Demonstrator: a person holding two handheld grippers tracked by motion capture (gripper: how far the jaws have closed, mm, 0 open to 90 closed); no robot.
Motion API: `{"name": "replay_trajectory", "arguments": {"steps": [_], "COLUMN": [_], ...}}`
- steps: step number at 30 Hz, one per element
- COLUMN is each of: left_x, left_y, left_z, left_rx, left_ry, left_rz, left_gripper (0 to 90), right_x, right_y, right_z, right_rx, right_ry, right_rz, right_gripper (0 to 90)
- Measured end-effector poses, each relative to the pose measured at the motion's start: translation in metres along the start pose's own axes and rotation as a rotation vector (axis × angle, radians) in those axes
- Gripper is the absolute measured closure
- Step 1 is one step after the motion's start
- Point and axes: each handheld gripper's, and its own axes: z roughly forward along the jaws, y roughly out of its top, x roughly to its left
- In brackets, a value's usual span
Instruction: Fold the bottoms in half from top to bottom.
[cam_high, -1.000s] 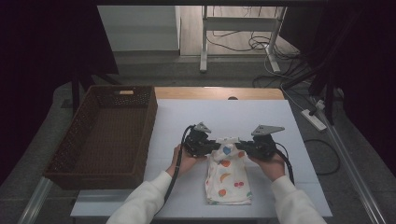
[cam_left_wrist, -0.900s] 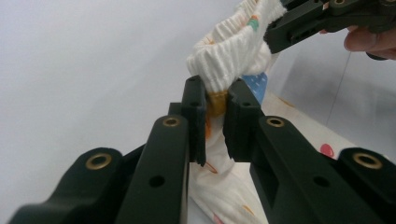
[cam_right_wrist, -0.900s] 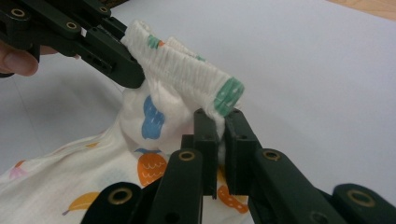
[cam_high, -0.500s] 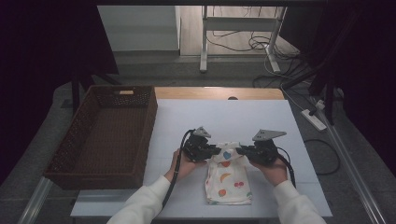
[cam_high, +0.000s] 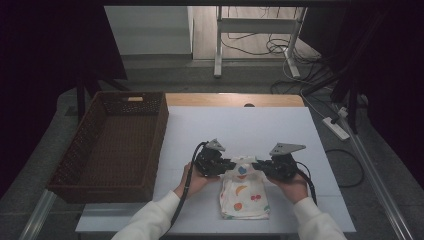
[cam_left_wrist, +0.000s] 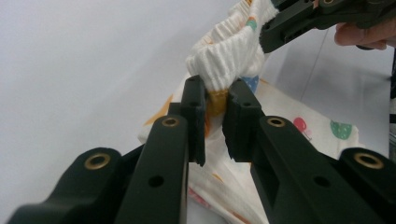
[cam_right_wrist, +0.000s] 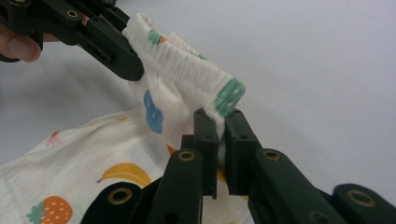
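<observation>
Wicker basket (cam_high: 112, 145) left on white table (cam_high: 250, 125); both grippers (cam_high: 227, 165) (cam_high: 260, 166) pinching fruit-print cloth (cam_high: 245, 195) between; cables (cam_high: 260, 47) on far floor.

A white table (cam_high: 240, 125) carries a brown wicker basket (cam_high: 115, 145) on its left side and a fruit-printed white cloth (cam_high: 245, 197) near its front edge, right of the basket

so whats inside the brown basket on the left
Nothing visible: the wicker basket shows a bare woven floor. Its near wall hides the strip of floor just behind it. The fruit-print cloth lies on the white table, outside it.
</observation>
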Motion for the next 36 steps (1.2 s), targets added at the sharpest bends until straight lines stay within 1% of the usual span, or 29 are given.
{"name": "replay_trajectory", "arguments": {"steps": [4, 6, 16, 20, 36], "left_x": [0.000, 0.000, -0.005, -0.006, -0.012], "left_y": [-0.003, -0.004, -0.011, -0.013, -0.022], "left_z": [-0.001, -0.002, -0.002, -0.002, -0.002], "left_rx": [0.007, 0.006, 0.018, 0.018, 0.021], "left_ry": [-0.003, -0.009, -0.016, -0.021, -0.031], "left_rz": [0.001, -0.004, 0.003, -0.005, -0.012], "left_gripper": [79.3, 79.3, 79.1, 79.0, 78.8], "right_x": [0.004, 0.005, 0.011, 0.014, 0.020], "right_y": [-0.001, -0.002, -0.006, -0.008, -0.013], "right_z": [-0.001, -0.001, -0.002, -0.003, -0.006], "right_rx": [0.010, 0.007, 0.022, 0.030, 0.053], "right_ry": [0.007, 0.009, 0.024, 0.028, 0.038], "right_rz": [-0.005, -0.006, -0.009, -0.014, -0.020], "right_gripper": [84.8, 84.8, 84.8, 84.8, 84.8]}}
